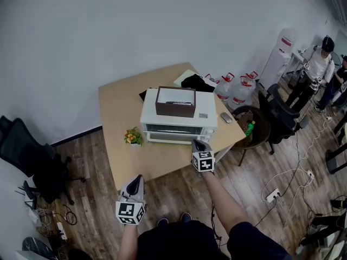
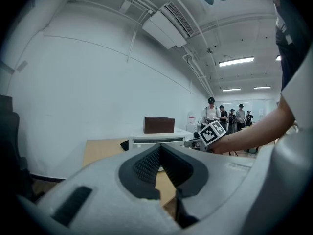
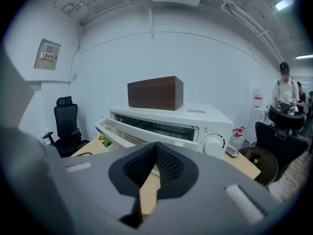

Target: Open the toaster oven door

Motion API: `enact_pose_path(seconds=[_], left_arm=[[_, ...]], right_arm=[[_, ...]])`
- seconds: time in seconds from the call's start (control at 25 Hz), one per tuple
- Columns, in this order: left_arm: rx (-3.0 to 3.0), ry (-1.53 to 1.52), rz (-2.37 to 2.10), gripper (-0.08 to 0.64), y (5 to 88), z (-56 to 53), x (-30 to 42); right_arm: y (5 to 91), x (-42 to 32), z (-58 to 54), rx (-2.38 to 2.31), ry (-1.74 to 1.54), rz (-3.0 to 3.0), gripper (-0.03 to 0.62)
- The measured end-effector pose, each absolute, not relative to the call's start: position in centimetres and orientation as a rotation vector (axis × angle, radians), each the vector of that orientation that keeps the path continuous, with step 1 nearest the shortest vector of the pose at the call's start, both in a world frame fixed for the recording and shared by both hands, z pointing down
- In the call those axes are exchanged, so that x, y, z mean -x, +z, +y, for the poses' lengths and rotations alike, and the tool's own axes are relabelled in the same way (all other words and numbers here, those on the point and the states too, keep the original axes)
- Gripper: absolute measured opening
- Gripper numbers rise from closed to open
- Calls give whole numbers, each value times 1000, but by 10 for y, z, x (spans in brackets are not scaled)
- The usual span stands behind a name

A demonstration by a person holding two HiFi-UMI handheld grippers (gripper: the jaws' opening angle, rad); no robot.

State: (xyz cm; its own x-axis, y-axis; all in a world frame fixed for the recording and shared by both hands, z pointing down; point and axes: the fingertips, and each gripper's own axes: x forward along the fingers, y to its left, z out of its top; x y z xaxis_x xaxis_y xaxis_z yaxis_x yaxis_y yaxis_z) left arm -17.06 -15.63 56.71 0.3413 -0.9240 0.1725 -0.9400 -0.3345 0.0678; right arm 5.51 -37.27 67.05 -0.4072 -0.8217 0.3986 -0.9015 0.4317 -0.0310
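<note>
left claw (image 2: pixel 159 150): closed, empty, short of the tabletop (image 1: pixel 116 110) near edge
right claw (image 3: pixel 156 146): closed, empty, near the door (image 3: pixel 146 136)
toaster oven (image 1: pixel 181 118): white, mid tabletop, brown box (image 1: pixel 175 102) on top
door: ajar, top edge tilted outward

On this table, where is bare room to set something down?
The table is bare along its left edge, beside the toaster oven, and in front, between the plant and the near edge. Crowded: behind the oven, where a black bundle lies.
</note>
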Motion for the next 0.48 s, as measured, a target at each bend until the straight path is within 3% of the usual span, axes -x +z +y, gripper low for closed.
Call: enact_pose_path(seconds=[0.48], left_arm=[[-2439,164,-1675,-5,573,-156,169]], right_arm=[[679,-54,-354,-1464,275,-2342,6]])
